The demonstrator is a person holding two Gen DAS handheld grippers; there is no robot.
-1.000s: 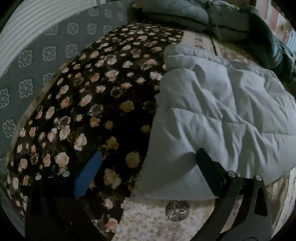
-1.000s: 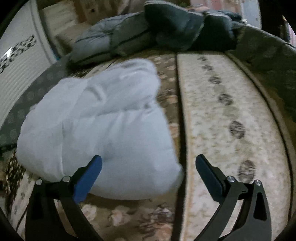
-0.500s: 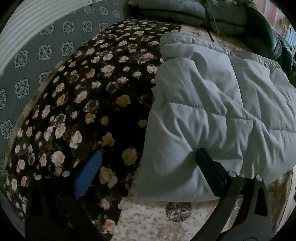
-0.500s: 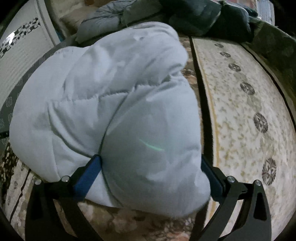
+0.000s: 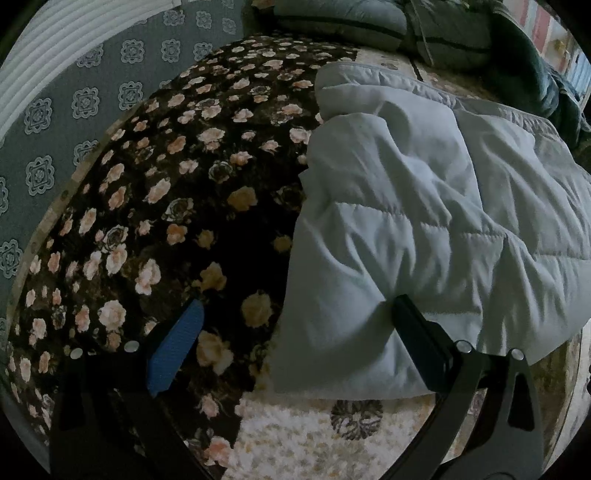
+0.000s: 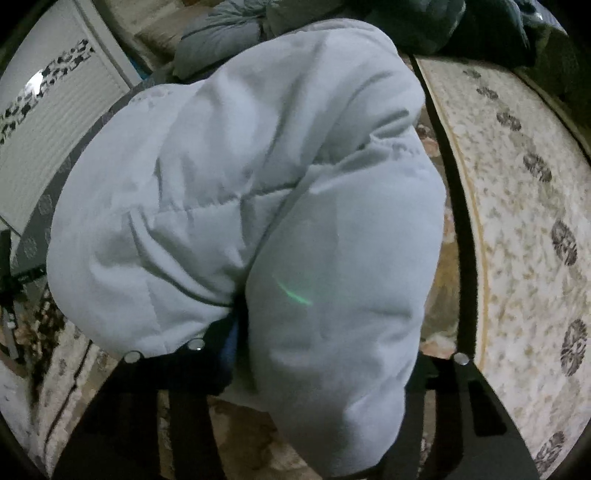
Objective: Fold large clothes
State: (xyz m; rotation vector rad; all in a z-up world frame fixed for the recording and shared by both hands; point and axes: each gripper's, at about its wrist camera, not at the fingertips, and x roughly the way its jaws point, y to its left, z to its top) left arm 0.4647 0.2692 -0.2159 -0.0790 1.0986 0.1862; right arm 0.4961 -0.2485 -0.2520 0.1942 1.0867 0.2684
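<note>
A pale blue-grey quilted jacket (image 5: 424,229) lies spread on the bed, its near left corner toward me. My left gripper (image 5: 297,306) hovers open over that corner. Its blue-padded finger (image 5: 177,343) is above the dark floral blanket, and its other finger (image 5: 417,339) rests against the jacket's puffy edge. In the right wrist view a thick fold of the same jacket (image 6: 258,206) fills the frame. My right gripper (image 6: 325,339) is closing on that fold; one pad (image 6: 229,347) digs into a crease, and the fabric hides the other finger.
A dark blanket with pale roses (image 5: 166,206) covers the bed's left side. A cream patterned rug or cover (image 6: 517,221) runs along the right. Grey cushions (image 5: 343,18) and dark bundled clothes (image 5: 528,74) lie at the far end. A grey patterned panel (image 5: 55,129) borders the left.
My right gripper came down onto the jacket's fold and its jaws drew in from wide open to squeeze it. The jacket bunched up a little; the left gripper stayed put.
</note>
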